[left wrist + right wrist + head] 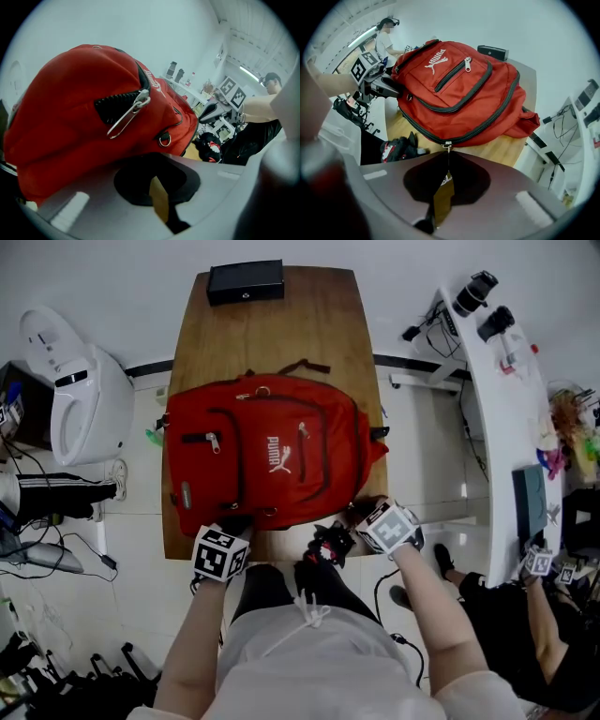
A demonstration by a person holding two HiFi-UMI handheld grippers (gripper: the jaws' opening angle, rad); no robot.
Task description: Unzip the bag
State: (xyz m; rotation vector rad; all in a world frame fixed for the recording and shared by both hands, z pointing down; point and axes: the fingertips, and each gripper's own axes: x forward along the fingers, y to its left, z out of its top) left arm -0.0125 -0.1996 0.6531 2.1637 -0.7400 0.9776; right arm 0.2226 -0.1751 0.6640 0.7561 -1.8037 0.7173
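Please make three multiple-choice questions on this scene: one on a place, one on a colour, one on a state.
1. Where on the table is the black box?
A) at its far end
B) at its near edge
C) hanging off its left side

2. What colour is the backpack?
A) blue
B) red
C) green

3. How is the right gripper?
A) open in the air
B) shut on the zipper pull
C) shut on a shoulder strap

Answers: A, the box lies beyond the backpack; B, its cloth is red in every view; B, the jaws close round the pull.
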